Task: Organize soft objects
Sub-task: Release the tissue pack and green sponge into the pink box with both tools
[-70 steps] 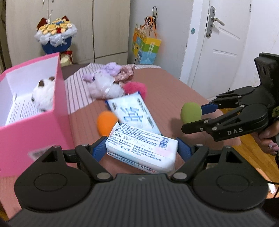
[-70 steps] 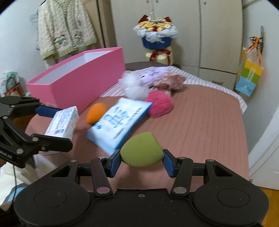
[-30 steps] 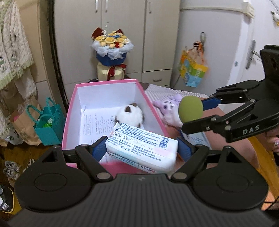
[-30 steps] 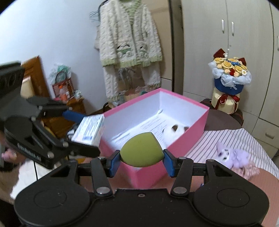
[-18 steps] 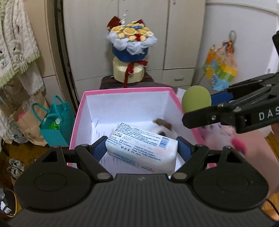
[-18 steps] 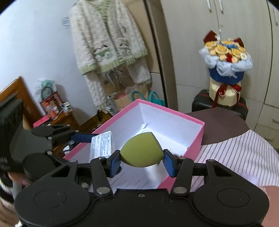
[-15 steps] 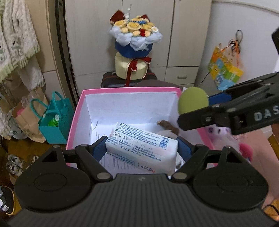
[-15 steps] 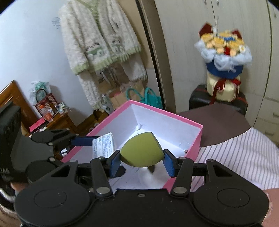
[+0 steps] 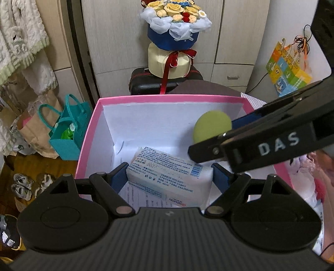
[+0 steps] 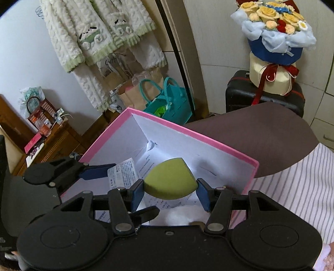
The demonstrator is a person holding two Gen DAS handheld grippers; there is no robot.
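Observation:
A pink box (image 9: 167,97) with white inner walls stands open below both grippers. My left gripper (image 9: 170,177) is shut on a white and blue tissue pack (image 9: 167,177), held over the box's near end above a printed sheet (image 9: 142,198). My right gripper (image 10: 170,187) hangs over the box (image 10: 187,135) with a green sponge (image 10: 170,181) between its blue pads; its jaws are opening, and the pads still touch the sponge. In the left wrist view the sponge (image 9: 211,128) shows inside the box's right side. A white plush (image 10: 179,216) lies in the box under the right gripper.
Behind the box a flower bouquet (image 9: 173,18) sits on a black suitcase (image 9: 146,81). A teal bag (image 9: 66,133) and paper bags stand on the floor to the left. Striped bedding (image 10: 292,187) and a purple plush (image 9: 302,166) lie to the right.
Both grippers have moved in over the pink box and sunk toward its inside, each still carrying its object. The box now fills the middle of both views.

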